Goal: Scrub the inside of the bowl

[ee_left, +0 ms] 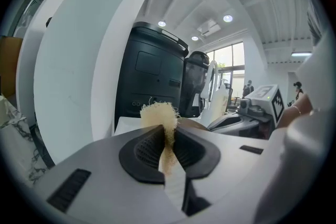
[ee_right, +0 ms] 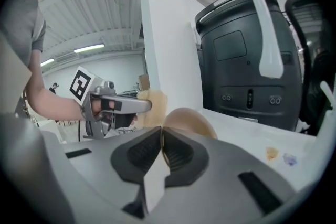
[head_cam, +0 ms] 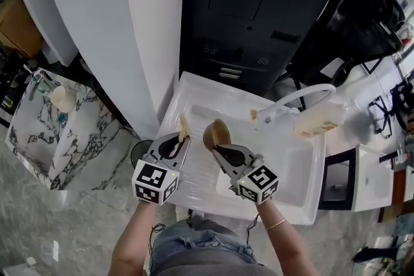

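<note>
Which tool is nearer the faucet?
Right. The right tool, shut on the bowl, is over the sink left of the faucet; the left tool, shut on the scrub pad, is farther left again.

Sink top
White sink unit w/ drainboard; arched faucet on it, tan scrap nr faucet base.

Brown bowl tipped on edge, beside tan scrub pad.
</note>
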Action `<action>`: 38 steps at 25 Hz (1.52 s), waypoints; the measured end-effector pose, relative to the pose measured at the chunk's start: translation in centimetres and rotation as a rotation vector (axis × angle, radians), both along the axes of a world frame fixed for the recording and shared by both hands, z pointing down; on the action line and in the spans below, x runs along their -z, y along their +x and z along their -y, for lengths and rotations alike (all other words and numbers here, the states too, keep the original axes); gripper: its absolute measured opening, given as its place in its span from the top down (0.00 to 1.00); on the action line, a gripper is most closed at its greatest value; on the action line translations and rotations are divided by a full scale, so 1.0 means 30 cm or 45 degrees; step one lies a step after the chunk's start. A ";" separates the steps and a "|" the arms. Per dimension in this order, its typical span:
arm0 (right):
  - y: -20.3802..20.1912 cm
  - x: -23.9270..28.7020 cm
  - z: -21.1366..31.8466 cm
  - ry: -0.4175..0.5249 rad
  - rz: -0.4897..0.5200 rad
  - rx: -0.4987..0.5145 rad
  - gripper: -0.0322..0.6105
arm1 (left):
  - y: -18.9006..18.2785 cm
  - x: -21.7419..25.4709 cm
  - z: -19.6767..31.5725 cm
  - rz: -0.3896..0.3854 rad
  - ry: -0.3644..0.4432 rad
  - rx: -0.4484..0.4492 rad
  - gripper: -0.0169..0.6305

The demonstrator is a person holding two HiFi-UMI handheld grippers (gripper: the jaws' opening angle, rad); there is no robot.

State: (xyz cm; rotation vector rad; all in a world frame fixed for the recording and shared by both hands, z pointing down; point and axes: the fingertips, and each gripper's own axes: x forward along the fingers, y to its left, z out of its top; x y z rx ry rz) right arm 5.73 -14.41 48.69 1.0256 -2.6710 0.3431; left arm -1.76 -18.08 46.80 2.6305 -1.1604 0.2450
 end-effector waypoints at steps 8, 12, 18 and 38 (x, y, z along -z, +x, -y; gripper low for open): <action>0.061 0.039 -0.065 0.018 0.132 -0.080 0.91 | 0.053 0.023 -0.038 0.018 0.023 -0.071 0.90; 0.082 0.049 -0.089 0.023 0.178 -0.112 0.91 | 0.093 0.038 -0.058 0.021 0.035 -0.104 0.90; 0.105 0.074 -0.105 0.031 0.270 -0.165 0.91 | 0.130 0.052 -0.090 0.040 0.051 -0.162 0.91; 0.107 0.156 -0.121 0.041 0.514 -0.147 0.91 | 0.191 0.148 -0.080 0.198 0.136 -0.408 0.90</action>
